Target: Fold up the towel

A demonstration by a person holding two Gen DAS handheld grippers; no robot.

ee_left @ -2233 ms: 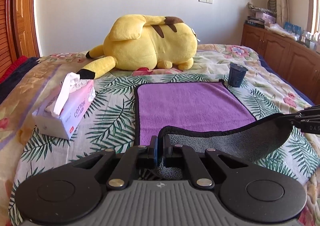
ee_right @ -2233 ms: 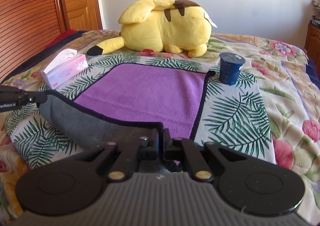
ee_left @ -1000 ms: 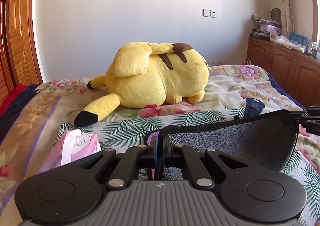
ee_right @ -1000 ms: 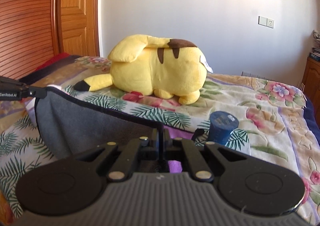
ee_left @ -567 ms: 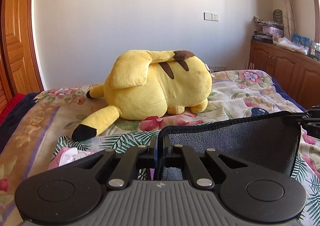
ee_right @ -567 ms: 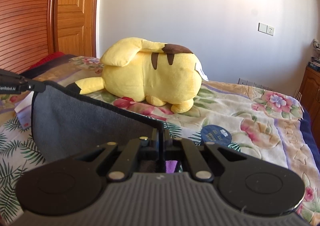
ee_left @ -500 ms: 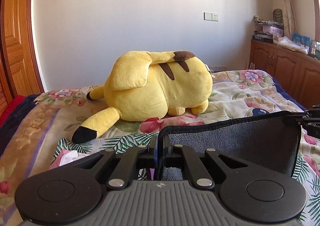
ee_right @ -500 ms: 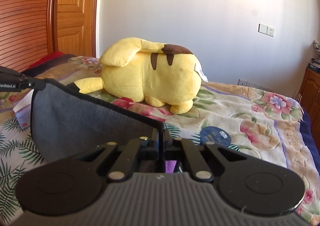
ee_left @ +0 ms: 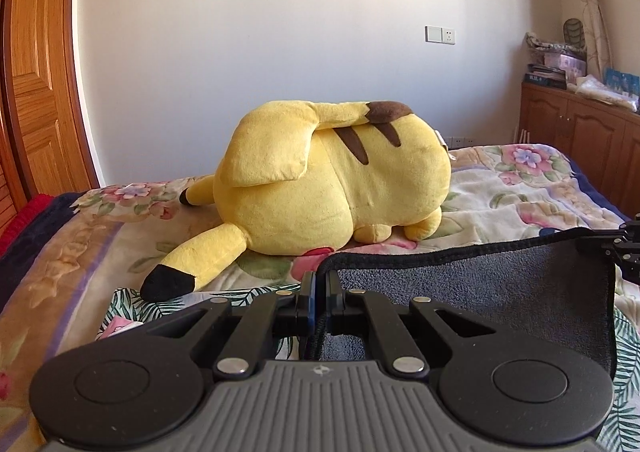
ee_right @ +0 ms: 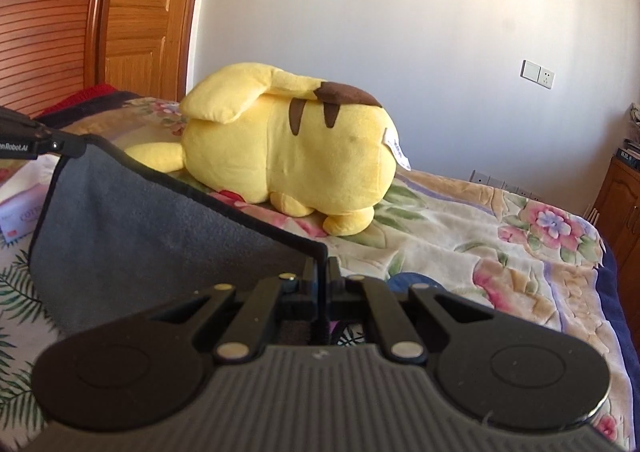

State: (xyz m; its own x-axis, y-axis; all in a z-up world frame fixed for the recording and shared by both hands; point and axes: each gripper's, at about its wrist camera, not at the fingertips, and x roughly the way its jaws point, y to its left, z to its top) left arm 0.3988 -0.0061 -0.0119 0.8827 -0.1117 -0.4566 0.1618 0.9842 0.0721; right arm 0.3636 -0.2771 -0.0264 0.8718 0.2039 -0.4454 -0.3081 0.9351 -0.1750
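A bedroom scene viewed from two handheld grippers, each clamped on a corner of the same towel (ee_left: 480, 292). The left gripper (ee_left: 320, 300) has its jaws pressed together on the black-trimmed edge at one corner; the right gripper (ee_right: 320, 284) pinches the neighbouring corner the same way. Between them the edge stretches taut, and the towel's grey underside hangs down like a curtain above the bed (ee_left: 520, 195), so the rest of the cloth below is mostly hidden; a sliver of purple shows just under the right gripper. Holding both corners level and apart seems meant to keep the edge straight, so that this half can be carried over and laid squarely on the other half. The fold looks roughly midway: the cloth is raised but not yet set down. Towards the far side of the bed lies a large yellow plush toy (ee_right: 288, 155), on its side, beyond the towel's edge and apart from it. A pink tissue box (ee_right: 20, 211) sits near the bed's left edge, partly covered by the hanging cloth in the right view. A dark blue cup (ee_right: 408, 280) peeks out just behind the right gripper, close enough that the descending cloth could brush it.
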